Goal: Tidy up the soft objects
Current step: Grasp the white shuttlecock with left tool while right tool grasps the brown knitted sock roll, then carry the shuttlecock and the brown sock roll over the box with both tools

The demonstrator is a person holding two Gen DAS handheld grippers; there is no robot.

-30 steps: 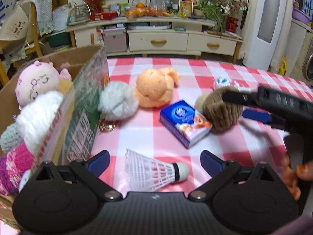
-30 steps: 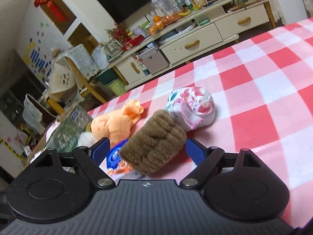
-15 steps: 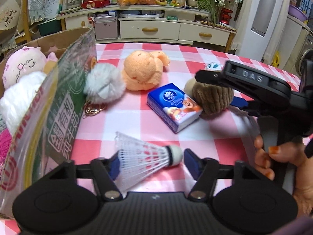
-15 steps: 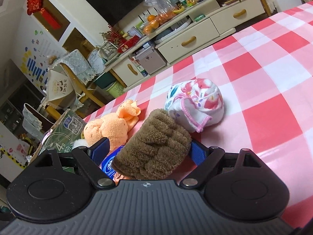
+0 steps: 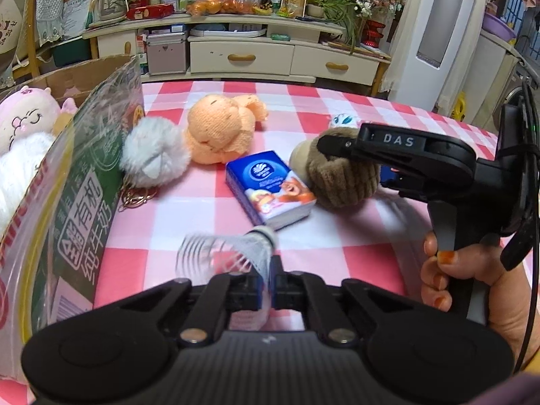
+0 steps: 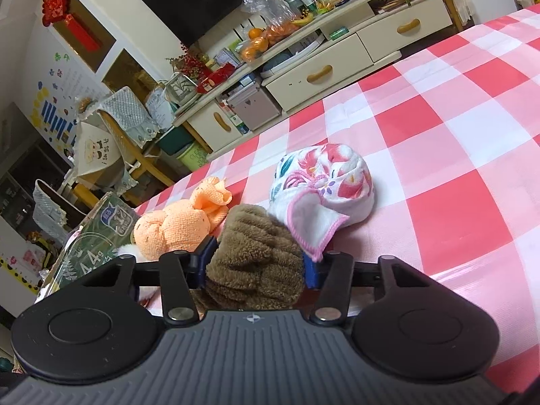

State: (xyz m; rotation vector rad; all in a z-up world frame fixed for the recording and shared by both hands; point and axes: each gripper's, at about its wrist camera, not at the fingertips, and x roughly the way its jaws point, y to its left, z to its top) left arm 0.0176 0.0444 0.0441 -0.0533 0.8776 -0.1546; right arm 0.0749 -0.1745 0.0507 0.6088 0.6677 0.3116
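Note:
In the left wrist view my left gripper point(image 5: 268, 283) is shut on the feather skirt of a white shuttlecock point(image 5: 226, 253), whose cork points toward the table's middle. A brown plush toy point(image 6: 253, 260) sits between the blue pads of my right gripper point(image 6: 258, 265). Its jaws are closing and both pads touch the plush's sides. From the left wrist view the same right gripper point(image 5: 357, 165) reaches in from the right over the brown plush point(image 5: 337, 182). Loose on the checked cloth lie an orange plush point(image 5: 219, 131), a grey pompom point(image 5: 152, 155) and a floral cloth ball point(image 6: 320, 185).
A cardboard box point(image 5: 84, 175) at the left holds a pink plush point(image 5: 23, 118) and a white one point(image 5: 17, 168). A blue tissue pack point(image 5: 270, 189) lies beside the brown plush. A keyring point(image 5: 135, 199) rests by the box. A hand point(image 5: 465, 280) grips the right gripper's handle.
The left jaws went from wide open around the shuttlecock to shut on its feathers. The right jaws narrowed from wide open onto the brown plush.

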